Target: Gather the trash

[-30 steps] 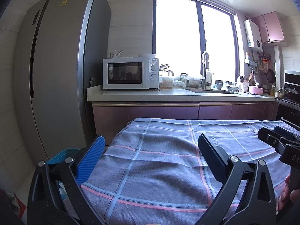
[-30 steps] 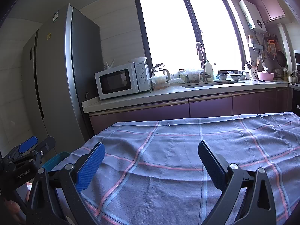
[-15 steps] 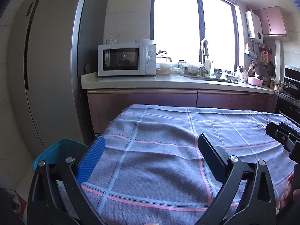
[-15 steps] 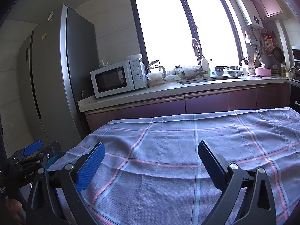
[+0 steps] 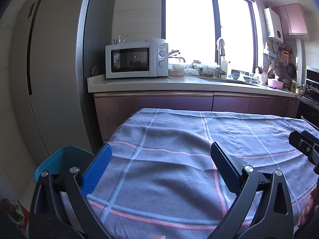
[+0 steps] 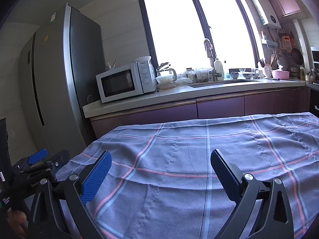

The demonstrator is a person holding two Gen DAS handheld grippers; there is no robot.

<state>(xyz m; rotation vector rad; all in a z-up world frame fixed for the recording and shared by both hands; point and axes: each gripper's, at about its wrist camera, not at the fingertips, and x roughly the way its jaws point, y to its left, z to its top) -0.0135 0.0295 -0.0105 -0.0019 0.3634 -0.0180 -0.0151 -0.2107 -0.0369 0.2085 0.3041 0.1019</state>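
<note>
left tongs (image 5: 159, 167) apart, empty | right tongs (image 6: 160, 169) apart, empty | we see no trash on the bench (image 5: 179, 131); we cannot tell where it lies | blue bin (image 5: 59, 161) lower left of the frame, so we judge the left tongs nearer

The blue bin (image 5: 57, 163) is partly hidden behind the left gripper (image 5: 159, 159) and the tablecloth (image 5: 179, 169). The right gripper (image 5: 307, 149) is cut off by the frame's edge.
</note>
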